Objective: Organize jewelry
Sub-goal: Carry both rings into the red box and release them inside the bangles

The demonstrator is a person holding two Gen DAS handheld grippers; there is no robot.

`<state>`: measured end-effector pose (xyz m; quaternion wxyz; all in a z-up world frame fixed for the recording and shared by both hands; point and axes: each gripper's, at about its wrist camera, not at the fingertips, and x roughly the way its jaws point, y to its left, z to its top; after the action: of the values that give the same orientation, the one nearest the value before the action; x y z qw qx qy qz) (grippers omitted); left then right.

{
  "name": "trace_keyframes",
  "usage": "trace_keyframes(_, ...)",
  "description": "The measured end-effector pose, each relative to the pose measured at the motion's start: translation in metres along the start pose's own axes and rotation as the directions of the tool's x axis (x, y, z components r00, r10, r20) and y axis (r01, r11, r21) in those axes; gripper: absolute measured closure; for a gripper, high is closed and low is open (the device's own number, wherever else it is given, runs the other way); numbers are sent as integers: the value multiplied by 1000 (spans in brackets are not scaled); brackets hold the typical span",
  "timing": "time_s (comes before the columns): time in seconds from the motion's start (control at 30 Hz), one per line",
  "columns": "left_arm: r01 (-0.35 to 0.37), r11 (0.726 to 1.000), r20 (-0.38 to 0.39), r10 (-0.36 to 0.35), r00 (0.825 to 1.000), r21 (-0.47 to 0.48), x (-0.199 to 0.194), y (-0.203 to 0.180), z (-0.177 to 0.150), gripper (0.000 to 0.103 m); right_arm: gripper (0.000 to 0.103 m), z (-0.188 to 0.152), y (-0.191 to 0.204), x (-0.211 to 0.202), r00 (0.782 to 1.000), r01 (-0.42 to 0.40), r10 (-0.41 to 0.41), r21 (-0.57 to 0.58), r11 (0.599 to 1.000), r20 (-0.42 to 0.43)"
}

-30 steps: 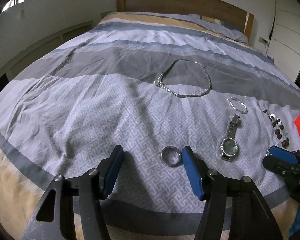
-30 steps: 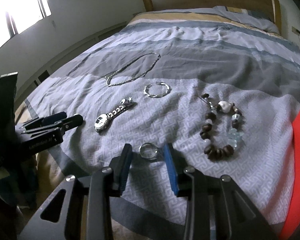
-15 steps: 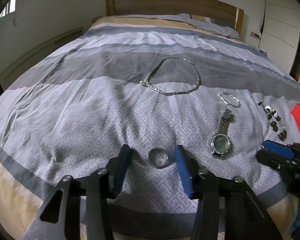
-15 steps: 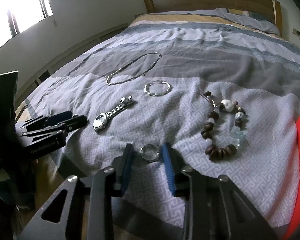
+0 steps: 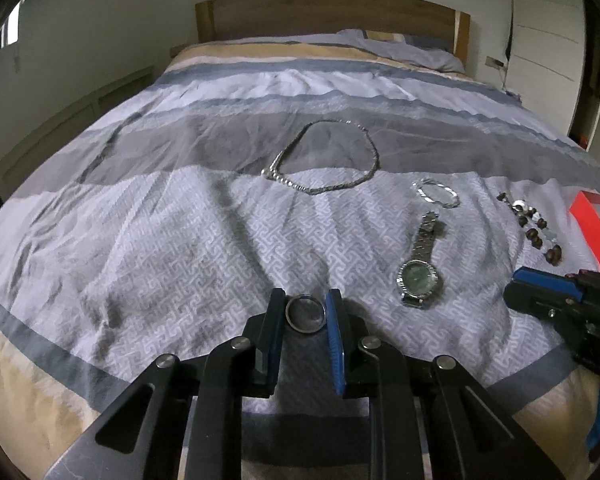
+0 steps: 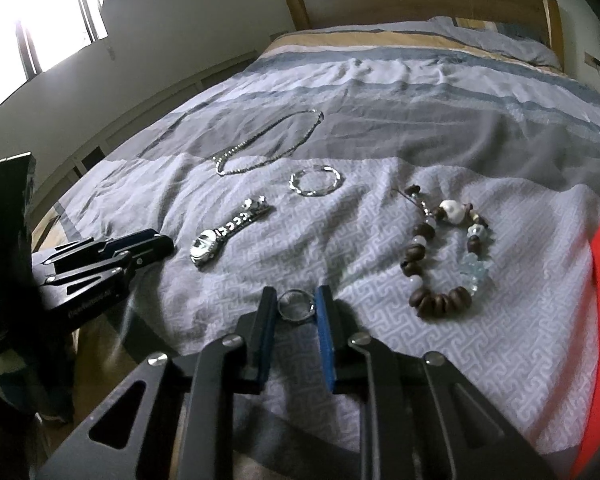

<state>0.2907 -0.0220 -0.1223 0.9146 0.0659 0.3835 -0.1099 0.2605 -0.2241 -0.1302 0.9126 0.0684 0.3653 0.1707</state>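
Note:
A wide silver ring (image 5: 305, 314) lies on the patterned bed cover (image 5: 160, 248), and my left gripper (image 5: 305, 301) is closing on it, its blue pads touching both sides. A thinner silver ring (image 6: 296, 305) sits between the pads of my right gripper (image 6: 296, 294), whose jaws are also closing and touch it on both sides. Both rings rest on the cover near the foot of the bed. Each gripper shows in the other's view: the right gripper (image 5: 548, 292) at the right edge, the left gripper (image 6: 140, 244) at the left.
Farther up the bed lie a silver necklace (image 5: 328, 160), a thin twisted bracelet (image 5: 436, 194), a silver watch (image 5: 419, 276) and a brown beaded bracelet (image 6: 448, 256). A red box (image 5: 596, 224) stands at the right. The wooden headboard (image 5: 328, 12) is far behind.
Both grippers' jaws have narrowed from well apart until the pads meet their rings. The left gripper shifted so its ring sits centred between the pads. The right gripper stayed in place.

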Motion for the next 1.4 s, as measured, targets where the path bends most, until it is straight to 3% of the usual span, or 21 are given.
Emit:
trace_keyframes(0.37,7,1000,18,-7,1000,-2,-49,-13,9,83,85,-4,2,-65,998,11,-13,35,999,58)
trace_keyframes(0.6,120,992,22,-121,992,46,-79,-67,18,83,85,-20,-35,-132,990,113,-119,72,991,77)
trace_keyframes(0.77,251,961,2,-253,968,112,-87,-134,27,83,85,-31,-88,-174,971,223,-231,115,968,64)
trace_keyframes(0.93,391,900,-51,-389,920,190,-86,-214,28,83,85,-52,-147,-203,944,320,-328,164,933,23)
trace_keyframes(1.1,480,841,-119,-466,877,248,-80,-284,20,83,85,-73,-185,-202,939,343,-344,197,918,-31)
trace_keyframes(1.2,491,820,-158,-465,871,293,-69,-318,13,83,85,-79,-195,-195,944,330,-325,189,925,-58)
trace_keyframes(1.4,470,822,-227,-414,881,323,-38,-343,2,83,85,-82,-198,-184,954,297,-286,128,946,-95)
